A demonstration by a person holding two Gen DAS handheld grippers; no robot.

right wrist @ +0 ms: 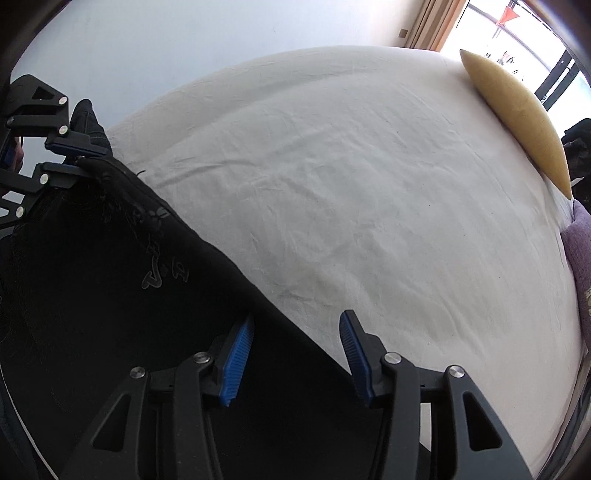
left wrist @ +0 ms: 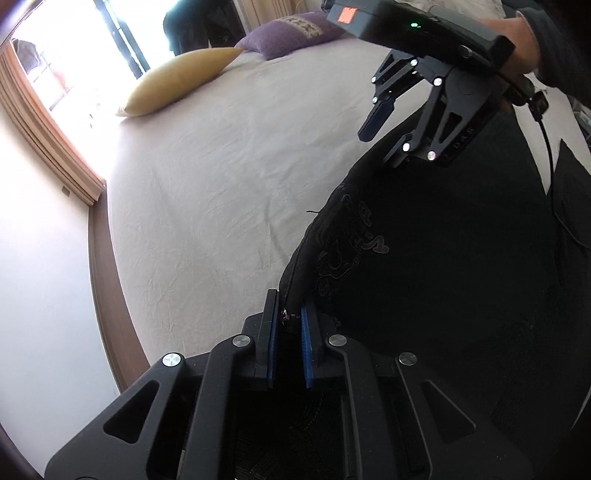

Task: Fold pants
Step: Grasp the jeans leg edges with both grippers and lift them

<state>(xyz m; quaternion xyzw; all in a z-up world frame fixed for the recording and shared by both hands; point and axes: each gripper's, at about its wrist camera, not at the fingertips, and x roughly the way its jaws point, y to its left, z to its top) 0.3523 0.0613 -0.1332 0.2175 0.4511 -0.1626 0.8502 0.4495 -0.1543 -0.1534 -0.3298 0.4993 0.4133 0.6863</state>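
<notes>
The pants are black, with faint grey lettering and line art stitched or printed near one long edge. They lie spread flat on the pale sheet of a bed, their cloth smooth and dark enough that little other detail shows. In the right wrist view the same pants fill the lower left, and their straight edge runs on a slant across the sheet.

The left gripper is down at a corner of that edge. Its blue pads are drawn close together, and a fold of black cloth sits pinched between them. Seen from the right wrist camera, the left gripper grips the far corner, with a bit of cloth bunched up beyond its fingers.

The right gripper stands over the same edge further along. Its jaws are spread, one blue pad over the black cloth and the other over the bare sheet; neither pad presses the cloth. From the left wrist view the right gripper hangs above the pants with its jaws apart, held by a hand in a dark sleeve.

A yellow pillow lies at the far side of the bed by a bright window, and a purple pillow lies beside it. A plain white wall runs along the bed.
</notes>
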